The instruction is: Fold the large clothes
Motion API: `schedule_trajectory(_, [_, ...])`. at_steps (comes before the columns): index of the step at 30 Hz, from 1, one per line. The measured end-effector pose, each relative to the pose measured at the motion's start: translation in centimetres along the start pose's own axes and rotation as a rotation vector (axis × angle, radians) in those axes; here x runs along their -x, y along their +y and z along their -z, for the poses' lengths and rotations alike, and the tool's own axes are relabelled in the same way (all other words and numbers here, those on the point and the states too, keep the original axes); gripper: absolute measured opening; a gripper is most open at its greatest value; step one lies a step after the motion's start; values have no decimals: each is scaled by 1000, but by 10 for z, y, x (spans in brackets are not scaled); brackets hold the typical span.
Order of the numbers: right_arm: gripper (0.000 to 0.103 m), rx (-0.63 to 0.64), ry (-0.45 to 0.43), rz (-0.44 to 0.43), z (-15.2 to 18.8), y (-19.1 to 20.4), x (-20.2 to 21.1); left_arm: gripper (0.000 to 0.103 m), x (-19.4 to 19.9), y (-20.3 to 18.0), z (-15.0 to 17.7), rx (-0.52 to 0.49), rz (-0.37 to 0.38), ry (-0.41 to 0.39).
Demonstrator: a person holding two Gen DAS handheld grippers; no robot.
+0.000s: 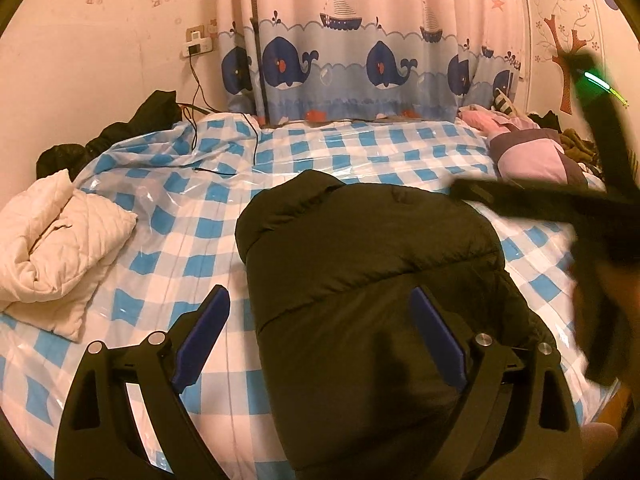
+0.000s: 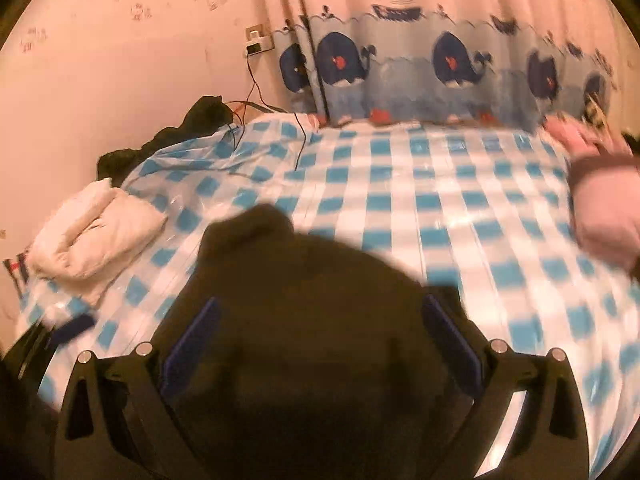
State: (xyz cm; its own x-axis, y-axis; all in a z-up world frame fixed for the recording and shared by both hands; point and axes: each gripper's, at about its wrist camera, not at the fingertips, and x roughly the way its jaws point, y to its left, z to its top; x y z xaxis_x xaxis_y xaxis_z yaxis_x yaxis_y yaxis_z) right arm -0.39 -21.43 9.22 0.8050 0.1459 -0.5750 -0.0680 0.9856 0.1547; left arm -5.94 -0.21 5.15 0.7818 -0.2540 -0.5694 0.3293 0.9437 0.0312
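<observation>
Both grippers are hanging wide apart over the big black puffy coat.

The coat is lying bunched up in the middle of the checked bed cover. I think the left gripper and right gripper should be pinching its edges evenly. At nine o'clock the cream quilted jacket is sitting well apart; at two o'clock the pink pile; at eleven o'clock the black cable is trailing.

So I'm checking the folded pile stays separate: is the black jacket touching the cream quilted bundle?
Apart. The left wrist view shows checkered cover lying plainly between the black jacket and the cream quilted bundle.
</observation>
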Motion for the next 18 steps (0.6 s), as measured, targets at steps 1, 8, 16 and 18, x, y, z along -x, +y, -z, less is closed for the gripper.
schedule_trajectory(1, [96, -12, 24, -6, -11, -2, -17, 88, 1, 0, 0, -1, -1, -2])
schedule_trajectory(8, [96, -127, 221, 10, 2, -36, -127, 88, -1, 1, -3, -13, -6, -5])
schedule_trajectory(16, [96, -303, 325, -111, 37, -63, -140, 88, -14, 16, -9, 45, 65, 58])
schedule_trajectory(18, [96, -305, 266, -123, 32, -69, -107, 88, -22, 33, -10, 126, 142, 108])
